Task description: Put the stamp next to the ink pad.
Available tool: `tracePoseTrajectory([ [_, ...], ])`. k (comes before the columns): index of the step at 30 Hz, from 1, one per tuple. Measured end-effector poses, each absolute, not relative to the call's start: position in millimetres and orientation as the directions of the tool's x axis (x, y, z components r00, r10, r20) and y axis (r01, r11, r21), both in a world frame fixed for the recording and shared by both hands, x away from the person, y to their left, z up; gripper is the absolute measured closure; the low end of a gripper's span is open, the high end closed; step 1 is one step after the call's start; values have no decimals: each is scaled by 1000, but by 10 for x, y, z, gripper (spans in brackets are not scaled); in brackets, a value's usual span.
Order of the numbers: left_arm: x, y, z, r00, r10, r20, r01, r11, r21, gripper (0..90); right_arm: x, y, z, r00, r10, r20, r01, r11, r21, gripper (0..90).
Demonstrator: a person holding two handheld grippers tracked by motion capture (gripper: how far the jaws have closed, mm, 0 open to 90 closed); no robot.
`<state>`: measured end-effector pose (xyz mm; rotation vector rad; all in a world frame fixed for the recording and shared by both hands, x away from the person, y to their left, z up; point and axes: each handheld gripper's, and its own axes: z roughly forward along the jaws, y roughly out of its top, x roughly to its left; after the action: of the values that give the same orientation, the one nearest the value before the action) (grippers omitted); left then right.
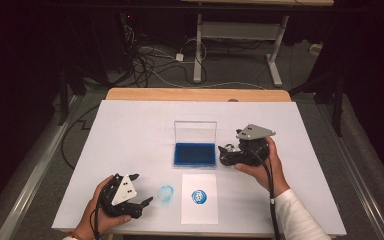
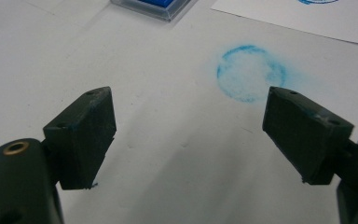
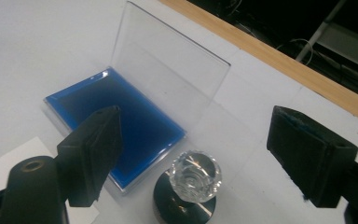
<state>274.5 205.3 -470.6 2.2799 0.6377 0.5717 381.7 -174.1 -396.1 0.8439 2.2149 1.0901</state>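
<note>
At the near left of the desk (image 1: 130,115), the left tongs (image 1: 145,190) lay in a hand, jaws spread wide with nothing between them. Just to their right, a faint round blue smudge (image 1: 165,194) marked the white desk covering; in the left gripper view the same blue smudge (image 2: 251,73) sat beyond the open jaws, pale in the middle and darker at the rim.

Right of the smudge lay a white sheet of paper (image 1: 199,212) with its long axis running near to far, bearing a round blue stamped print (image 1: 199,196). Whatever the print said was too small to read, and in the left gripper view it was cut off by the top edge.

Farther on, at the middle of the desk, the blue ink pad (image 1: 195,154) lay open, its long axis left to right, with its clear lid (image 1: 195,132) standing upright along the far edge. No label could be made out on it.

Just to its right, the right tongs (image 1: 225,152) pointed left toward the pad, and the hand and body hid the stamp in the high view. In the right gripper view the stamp (image 3: 191,184) stood upright on the desk beside the ink pad (image 3: 121,121), its clear faceted knob upward and its dark base partly cut off by the lower edge. It stood between the widely parted jaws, neither pad touching it.
</note>
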Motion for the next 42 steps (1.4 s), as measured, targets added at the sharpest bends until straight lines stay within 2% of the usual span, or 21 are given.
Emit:
tracePoseTrajectory([
  [20, 2738, 2042, -4693, 786, 580, 213, 272, -635, 723, 167, 3494, -1737, -3857, -700, 674, -237, 192, 497, 846, 188],
  [42, 2754, 2010, -4709, 792, 573, 209, 275, -641, 716, 167, 3203, -1854, -3787, -692, 656, -301, 134, 527, 839, 195],
])
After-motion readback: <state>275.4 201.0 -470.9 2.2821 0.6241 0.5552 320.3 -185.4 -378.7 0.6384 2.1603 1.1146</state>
